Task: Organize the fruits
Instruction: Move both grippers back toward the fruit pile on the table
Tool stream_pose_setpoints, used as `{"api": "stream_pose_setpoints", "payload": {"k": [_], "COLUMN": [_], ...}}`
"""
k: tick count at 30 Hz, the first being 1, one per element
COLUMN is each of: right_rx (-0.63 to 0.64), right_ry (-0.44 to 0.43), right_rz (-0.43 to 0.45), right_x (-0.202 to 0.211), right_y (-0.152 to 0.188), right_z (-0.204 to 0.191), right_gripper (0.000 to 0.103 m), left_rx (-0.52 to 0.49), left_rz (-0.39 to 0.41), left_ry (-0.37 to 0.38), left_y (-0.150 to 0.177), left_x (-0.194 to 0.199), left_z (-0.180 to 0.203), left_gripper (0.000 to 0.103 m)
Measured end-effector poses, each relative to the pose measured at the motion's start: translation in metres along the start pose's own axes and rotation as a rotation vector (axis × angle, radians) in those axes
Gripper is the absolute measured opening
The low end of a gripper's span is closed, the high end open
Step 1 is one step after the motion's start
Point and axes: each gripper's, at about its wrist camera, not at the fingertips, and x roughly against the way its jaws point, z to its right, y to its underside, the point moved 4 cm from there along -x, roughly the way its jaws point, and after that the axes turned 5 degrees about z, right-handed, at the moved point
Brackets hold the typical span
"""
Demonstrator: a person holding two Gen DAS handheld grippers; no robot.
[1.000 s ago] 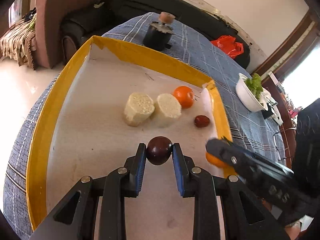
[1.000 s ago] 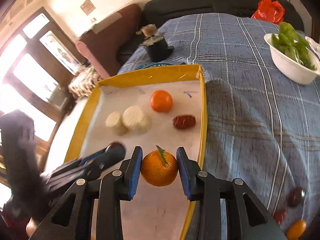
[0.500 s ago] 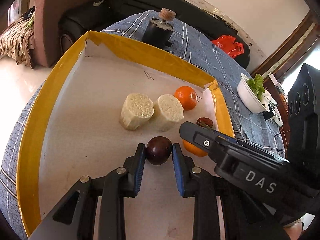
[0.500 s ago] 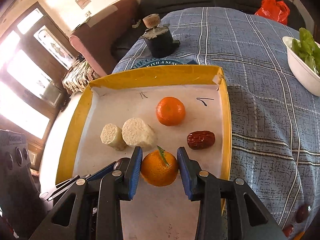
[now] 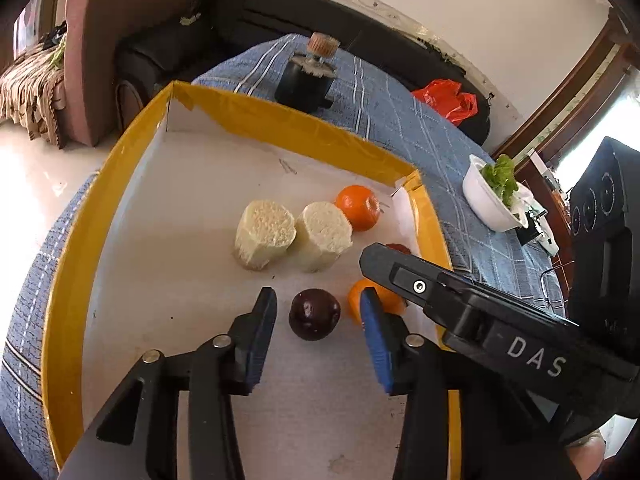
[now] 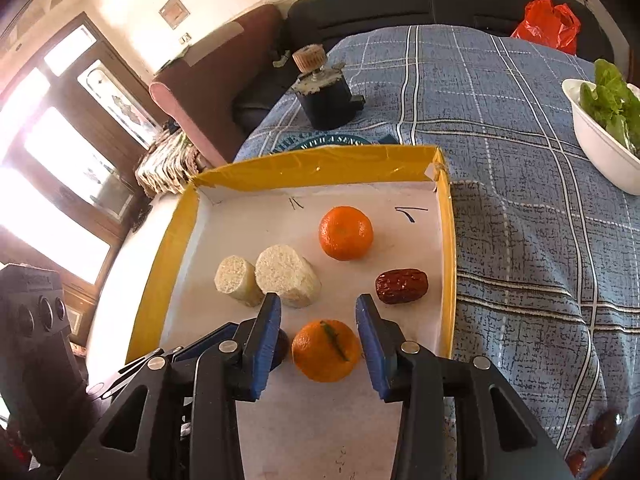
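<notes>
I am working inside the yellow-rimmed tray [image 6: 172, 248], a shallow cardboard box with glossy yellow tape on its walls and a matte white floor, sitting on a blue checked tablecloth [image 6: 520, 240]. Taking the tray as my reference and reading from its left side: two pale, stubby cylinders [image 6: 268, 276] with rough, fibrous cut faces lie touching near its middle, their long axes tilted toward the tray's far left corner. My left gripper [image 5: 316, 316] has just been opening its jaws, and the blue ribbed pads now stand clear on both sides of the dark plum [image 5: 315, 314], a smooth, glossy, round fruit resting on the tray floor nearer the front edge. Just right of it, my right gripper [image 6: 318, 340] has also been easing apart; its pads no longer press the stemmed mandarin [image 6: 325, 350], dimpled and slightly flattened, which sits on the floor with its green stem pointing up and toward the tray's far wall. Beyond it, toward the far wall, sits a second mandarin [image 6: 346, 233]. Against the tray's right wall lies a wrinkled red jujube [image 6: 401, 286], oblong, its long axis running across the tray. Outside the right wall stands a white bowl of lettuce [image 6: 600, 148].
</notes>
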Motion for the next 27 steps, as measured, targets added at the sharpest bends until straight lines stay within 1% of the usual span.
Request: {"api": "stream_pose_setpoints", "payload": {"k": [4,8,11,15,17,19,20,22,23,24,26,27], "right_rx": [-0.001,-0.011,-0.014,0.001,0.028,0.062,0.081,0.139,0.182,0.216,0.275,0.286], "right_ry": [-0.015,-0.033,-0.048,-0.058,-0.053,-0.041,-0.032,0.000,0.040,0.069,0.109,0.130], "right_rz": [0.038,0.075,0.106,0.168,0.211,0.260,0.292,0.363,0.403,0.432,0.485,0.498], "right_x": [0.017,0.039,0.056,0.087,0.106,0.127,0.140,0.167,0.182,0.194,0.219,0.230], "right_y": [-0.002,-0.001,-0.002,-0.002,-0.002,0.002,0.005,0.012,0.018,0.023,0.035,0.040], "right_z": [0.000,0.002,0.004,0.006,0.007,0.007,0.008,0.009,0.011,0.011,0.017,0.022], "right_gripper": [0.050,0.051,0.052,0.059,0.063,0.071,0.073,0.083,0.086,0.093,0.098,0.103], "left_rx": [-0.010,-0.010,-0.030,-0.052,-0.068,-0.080,-0.095,-0.112,-0.127,-0.138,-0.167,-0.181], "left_rz": [0.056,0.110,0.145,0.183,0.213,0.247,0.270,0.303,0.325,0.336,0.364,0.372], "left_ry": [0.007,0.020,0.013,0.016,0.018,0.015,0.012,0.015,0.019,0.023,0.033,0.038], "left_y": [-0.002,-0.004,-0.004,-0.001,0.002,0.005,0.008,0.012,0.016,0.018,0.025,0.028], "left_x": [0.014,0.031,0.042,0.057,0.067,0.076,0.083,0.093,0.100,0.104,0.114,0.117], "left_z": [0.004,0.010,0.016,0.027,0.034,0.040,0.045,0.051,0.057,0.061,0.073,0.077], "left_gripper": [0.046,0.052,0.053,0.054,0.059,0.062,0.064,0.067,0.069,0.070,0.075,0.076]}}
